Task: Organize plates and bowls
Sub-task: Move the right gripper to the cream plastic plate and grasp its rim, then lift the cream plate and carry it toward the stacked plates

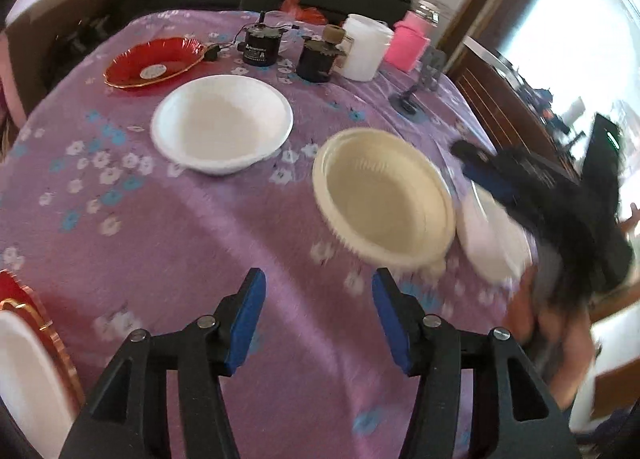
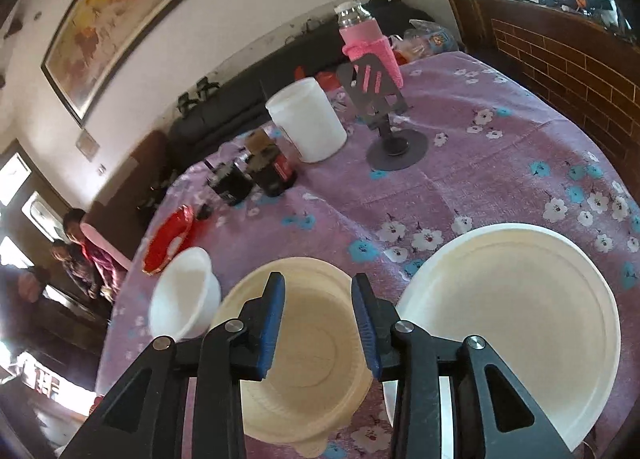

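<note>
Cream ribbed plastic bowl (image 2: 308,355) upright on purple floral tablecloth (image 1: 160,251), rim ridged, interior empty, just beside wide white shallow plate (image 2: 516,323) on one side and white deep foam bowl (image 2: 184,295) on the other. Right gripper (image 2: 318,323) with blue-padded jaws apart above the cream bowl's interior, pads clear of its rim; left gripper (image 1: 318,323) jaws wide apart over bare cloth, holding nothing. Red gold-rimmed glass dish (image 1: 154,63) well apart near far table edge, open cloth between bowls and near edge.
</note>
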Motion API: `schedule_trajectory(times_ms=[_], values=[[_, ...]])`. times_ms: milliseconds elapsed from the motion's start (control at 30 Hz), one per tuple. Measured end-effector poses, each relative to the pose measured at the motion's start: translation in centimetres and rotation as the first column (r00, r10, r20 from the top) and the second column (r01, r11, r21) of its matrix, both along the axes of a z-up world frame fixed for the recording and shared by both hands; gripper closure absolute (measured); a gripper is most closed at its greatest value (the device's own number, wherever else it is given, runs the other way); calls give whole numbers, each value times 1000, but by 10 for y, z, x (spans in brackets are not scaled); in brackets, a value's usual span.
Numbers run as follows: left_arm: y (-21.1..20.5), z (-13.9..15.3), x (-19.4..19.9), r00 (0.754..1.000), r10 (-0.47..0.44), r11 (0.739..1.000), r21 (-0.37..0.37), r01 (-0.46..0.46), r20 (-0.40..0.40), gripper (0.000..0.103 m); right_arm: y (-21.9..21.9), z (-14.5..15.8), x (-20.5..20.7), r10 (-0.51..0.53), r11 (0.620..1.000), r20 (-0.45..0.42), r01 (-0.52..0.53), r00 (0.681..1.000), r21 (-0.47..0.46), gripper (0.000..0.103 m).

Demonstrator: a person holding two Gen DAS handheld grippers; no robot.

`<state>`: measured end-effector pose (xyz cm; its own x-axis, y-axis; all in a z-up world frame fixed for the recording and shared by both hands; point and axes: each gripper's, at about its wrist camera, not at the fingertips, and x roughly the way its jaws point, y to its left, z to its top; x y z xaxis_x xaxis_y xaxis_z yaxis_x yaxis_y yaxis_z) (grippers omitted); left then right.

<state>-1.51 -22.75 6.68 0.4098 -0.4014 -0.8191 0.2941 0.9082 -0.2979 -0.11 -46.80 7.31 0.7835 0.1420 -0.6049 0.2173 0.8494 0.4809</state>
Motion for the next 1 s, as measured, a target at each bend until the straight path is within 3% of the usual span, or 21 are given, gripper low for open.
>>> schedule_trajectory(times_ms=[267, 300, 400, 700, 1000], values=[[-34, -16, 46, 998, 58, 998, 35, -58, -21, 50, -15, 3, -13, -36, 996, 33, 33, 999, 80, 66], [-38, -19, 51, 998, 63, 997, 45, -62, -15, 55, -15, 4, -13, -37, 996, 36, 34, 999, 80, 66], [-47, -31, 62, 998, 59, 996, 76, -56, -31, 90, -15, 7, -16, -34, 996, 49, 30, 998, 85, 65], [-13, -28, 41, 998, 33, 999, 28, -31, -51, 93, -8, 7, -17, -3, 998, 45, 0, 999, 70, 65], [44, -28, 12, 995, 97, 994, 50, -96, -22, 93, 37, -7, -3, 209, 977, -19, -207, 978, 59, 64]])
